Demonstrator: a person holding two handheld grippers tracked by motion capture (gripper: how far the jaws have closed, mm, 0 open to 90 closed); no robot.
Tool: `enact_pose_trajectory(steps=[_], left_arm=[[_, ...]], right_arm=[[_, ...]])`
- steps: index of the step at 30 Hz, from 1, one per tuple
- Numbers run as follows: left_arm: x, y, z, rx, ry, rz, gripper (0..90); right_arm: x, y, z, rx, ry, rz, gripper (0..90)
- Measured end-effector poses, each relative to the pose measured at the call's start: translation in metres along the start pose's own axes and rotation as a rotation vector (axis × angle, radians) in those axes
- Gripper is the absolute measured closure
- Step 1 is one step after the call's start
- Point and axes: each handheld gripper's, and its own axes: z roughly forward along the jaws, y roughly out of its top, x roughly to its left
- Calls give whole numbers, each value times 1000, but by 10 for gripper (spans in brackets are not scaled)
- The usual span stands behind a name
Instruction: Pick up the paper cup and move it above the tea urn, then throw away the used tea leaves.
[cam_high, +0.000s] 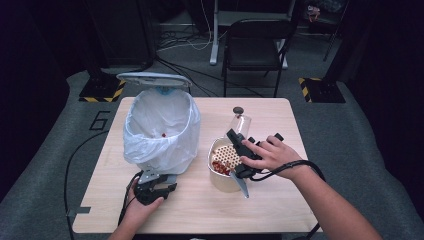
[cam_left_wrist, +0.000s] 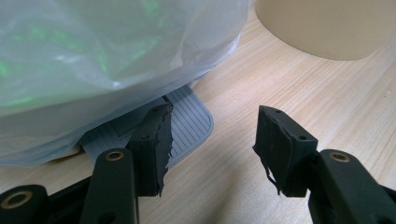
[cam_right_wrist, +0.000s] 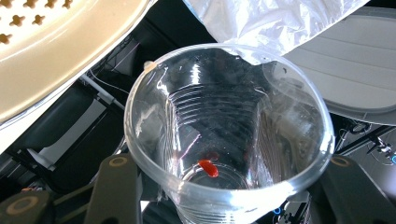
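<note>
Cup (cam_right_wrist: 229, 135) beside the bin (cam_high: 160, 127) looks flimsy and crushable, right gripper (cam_high: 239, 150) clamped round its lower wall, left gripper (cam_left_wrist: 212, 144) empty, jaws apart.

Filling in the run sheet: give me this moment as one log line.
left gripper: jaws apart, at bin pedal | right gripper: holds clear plastic cup by beige strainer pot | cup: one red bit

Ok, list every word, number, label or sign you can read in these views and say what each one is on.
"6": a large dark numeral on the grey floor mat, left of the table.
Yellow-and-black hazard stripes, a marking without words: on the two black floor bases behind the table.
No print can be made out on the bin bag, the clear cup or the beige container.
</note>
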Motion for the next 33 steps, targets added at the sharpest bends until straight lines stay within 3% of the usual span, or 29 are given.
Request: enact_pose_trajectory(steps=[3, 4, 5, 8, 9, 10, 11, 12, 13, 14, 18, 19, 20, 21, 22, 24, 26, 29, 30, 33], left_arm=[[0, 0, 0, 0, 0, 0, 459], [0, 0, 0, 0, 0, 0, 459], [0, 0, 0, 0, 0, 0, 459], [0, 0, 0, 1, 1, 1, 458], [0, 0, 0, 1, 1, 1, 458], [0, 0, 0, 1, 1, 0, 458], [0, 0, 0, 1, 1, 0, 458], [0, 0, 0, 1, 0, 0, 459], [0, 0, 0, 1, 1, 1, 459], [0, 0, 0, 2, 1, 1, 458], [0, 0, 0, 0, 0, -1, 459], [0, 0, 0, 1, 1, 0, 458], [0, 0, 0, 1, 0, 1, 458], [0, 0, 0, 1, -1, -1, 458], [0, 0, 0, 1, -2, -1, 458], [0, 0, 0, 1, -1, 0, 459], [0, 0, 0, 1, -3, -1, 458], [0, 0, 0, 1, -4, -2, 459], [0, 0, 0, 1, -4, -2, 459], [0, 0, 0, 1, -4, -2, 459]], right_arm=[[-1, -1, 0, -2, -4, 10, 460], [2, 0, -1, 12, -9, 81, 460], [-4, -3, -1, -5, 10, 40, 459], [-18, -13, -1, -31, 59, 183, 457], [-18, -13, -1, -31, 59, 183, 457], [-21, -16, -1, -34, 33, 278, 457], [-26, -20, -2, -48, 63, 380, 457], [-28, -22, -2, -53, 81, 428, 457], [-31, -23, -2, -61, 97, 445, 457], [-32, -24, -2, -64, 125, 522, 456], [-38, -26, -1, -106, 205, 645, 456], [-40, -28, 0, -121, 234, 719, 457], [-40, -28, 0, -121, 234, 719, 457], [-41, -30, 1, -124, 248, 758, 457], [-43, -33, 1, -131, 271, 824, 457], [-46, -37, 2, -141, 296, 905, 457], [-51, -45, 2, -170, 324, 1029, 456], [-53, -51, 3, -191, 346, 1121, 457], [-53, -51, 3, -191, 346, 1121, 457], [-53, -57, 4, -215, 373, 1223, 456]])
